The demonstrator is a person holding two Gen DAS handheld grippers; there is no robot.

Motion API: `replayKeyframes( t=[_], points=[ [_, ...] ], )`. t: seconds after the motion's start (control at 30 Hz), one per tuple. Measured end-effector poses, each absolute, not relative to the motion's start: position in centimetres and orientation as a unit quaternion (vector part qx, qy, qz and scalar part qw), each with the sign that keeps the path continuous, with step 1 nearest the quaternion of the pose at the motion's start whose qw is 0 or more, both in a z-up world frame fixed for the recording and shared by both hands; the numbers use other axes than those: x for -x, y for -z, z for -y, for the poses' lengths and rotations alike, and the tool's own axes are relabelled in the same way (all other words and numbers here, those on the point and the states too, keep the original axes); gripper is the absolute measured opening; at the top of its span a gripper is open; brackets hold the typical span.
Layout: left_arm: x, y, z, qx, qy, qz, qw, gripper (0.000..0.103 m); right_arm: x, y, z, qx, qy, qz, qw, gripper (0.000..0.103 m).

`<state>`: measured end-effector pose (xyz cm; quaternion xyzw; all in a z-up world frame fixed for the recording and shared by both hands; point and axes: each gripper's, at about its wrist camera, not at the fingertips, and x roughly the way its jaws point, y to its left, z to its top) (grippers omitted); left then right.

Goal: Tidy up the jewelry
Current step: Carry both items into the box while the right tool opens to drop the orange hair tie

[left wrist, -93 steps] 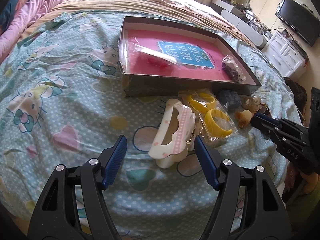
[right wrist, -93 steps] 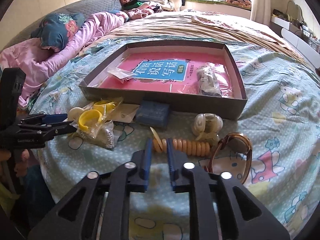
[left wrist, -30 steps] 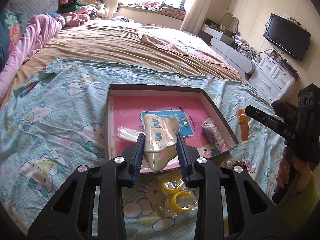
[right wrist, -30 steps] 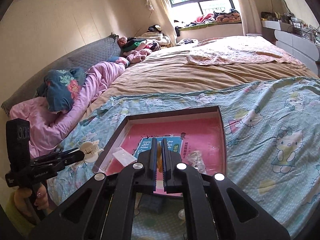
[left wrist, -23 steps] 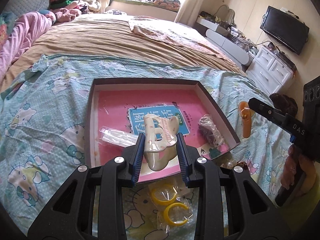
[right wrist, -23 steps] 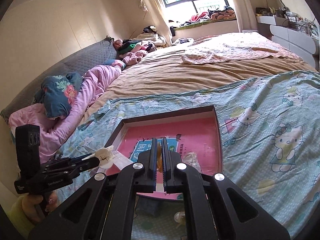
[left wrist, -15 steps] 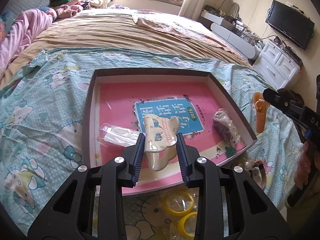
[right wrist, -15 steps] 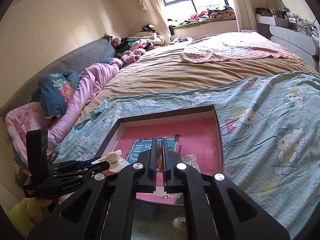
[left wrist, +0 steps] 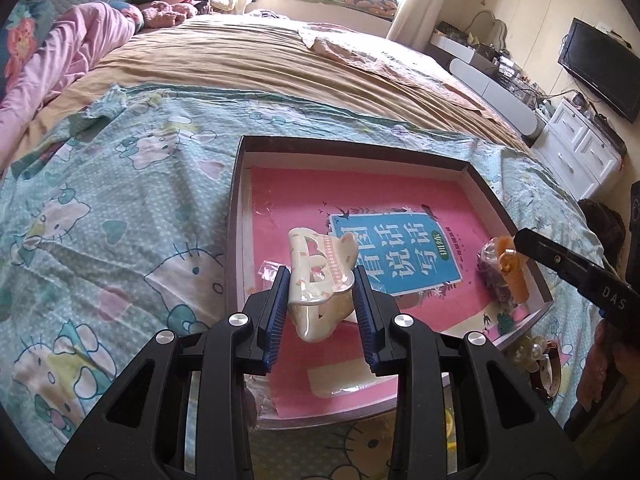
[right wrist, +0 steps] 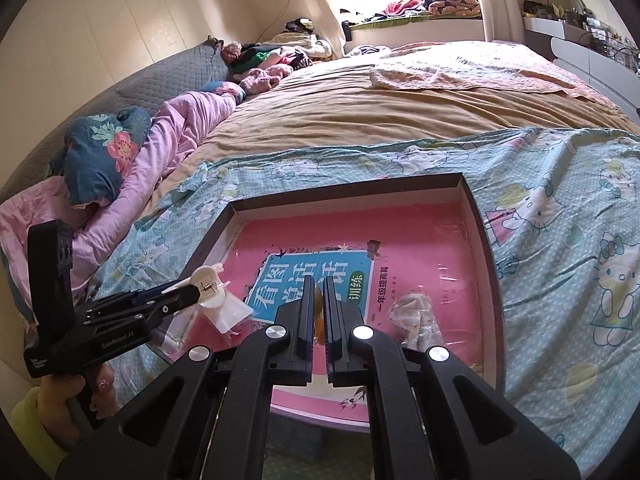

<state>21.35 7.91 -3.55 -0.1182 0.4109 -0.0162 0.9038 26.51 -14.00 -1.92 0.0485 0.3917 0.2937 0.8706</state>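
Gripping cream hair claw (left wrist: 320, 286) in left tool (left wrist: 322, 300) | right tool (right wrist: 318, 320) pinching orange piece (left wrist: 514, 272) | "DAS", "GenRobot.AI"

This is a lived-in home bedroom: a wide bed (right wrist: 400, 112) with a tan blanket and a cartoon-cat sheet (left wrist: 120, 208), pink bedding (right wrist: 168, 140) bunched at the headboard, clothes piled on the window ledge (right wrist: 400, 8), a wall television (left wrist: 600, 68) above white drawers (left wrist: 580, 148).

Both wrist views look forward and down, close above the shared box (left wrist: 486, 184) (right wrist: 482, 232) on the bed (left wrist: 120, 208).
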Motion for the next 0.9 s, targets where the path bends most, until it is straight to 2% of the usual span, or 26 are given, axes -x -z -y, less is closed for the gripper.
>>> replayKeyframes(
  t=[0.53,0.73,0.9],
  points=[
    [-21.6,4.0,-8.5,0.115,0.006,-0.409,0.905,0.024,-26.3,4.8,11.9,-0.043,-0.302,-0.438,0.846,0.004],
    [-21.6,4.1,-8.4,0.115,0.005,-0.409,0.905,0.024,-25.8,5.1,12.2,-0.044,-0.302,-0.447,0.841,0.007],
    [-21.6,4.1,-8.3,0.115,0.007,-0.41,0.905,0.024,-25.2,4.6,13.3,-0.063,-0.298,-0.444,0.843,0.03]
  ],
)
